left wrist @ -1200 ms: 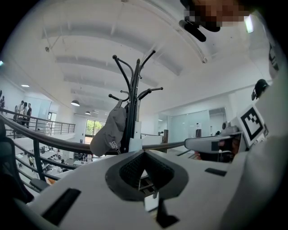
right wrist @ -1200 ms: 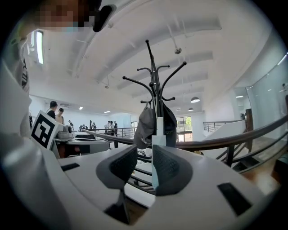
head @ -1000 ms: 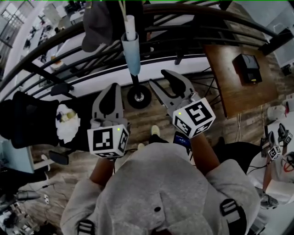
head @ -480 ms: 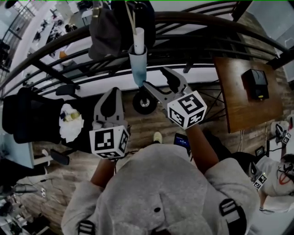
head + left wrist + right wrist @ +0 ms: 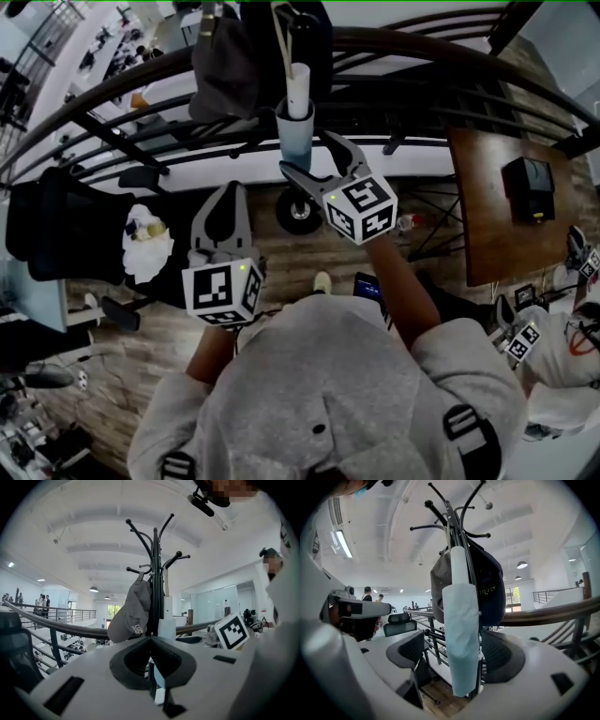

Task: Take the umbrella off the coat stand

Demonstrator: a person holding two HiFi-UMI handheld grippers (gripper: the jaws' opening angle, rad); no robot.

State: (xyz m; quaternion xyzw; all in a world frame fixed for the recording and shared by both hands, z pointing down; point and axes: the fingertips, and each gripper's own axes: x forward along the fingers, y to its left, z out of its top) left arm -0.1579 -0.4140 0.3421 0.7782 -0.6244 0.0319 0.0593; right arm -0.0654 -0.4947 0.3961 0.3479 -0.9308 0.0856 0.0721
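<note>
Reaching: the right gripper (image 5: 307,153), jaws just opened wide, flanks the folded umbrella (image 5: 461,639) hanging on the coat stand (image 5: 451,517), not pressing. Next it should clamp and lift. The left gripper (image 5: 227,190) is shut, empty.

Grey cap (image 5: 132,616): white capital lettering along the lower edge; it begins "SH", and the rest cannot be read.
Dark hanging item (image 5: 491,591): a short line of pale lettering, too warped to read.
Marker cubes (image 5: 222,291): black-and-white square patterns only, with no letters or digits.
Other surfaces: no legible print.
</note>
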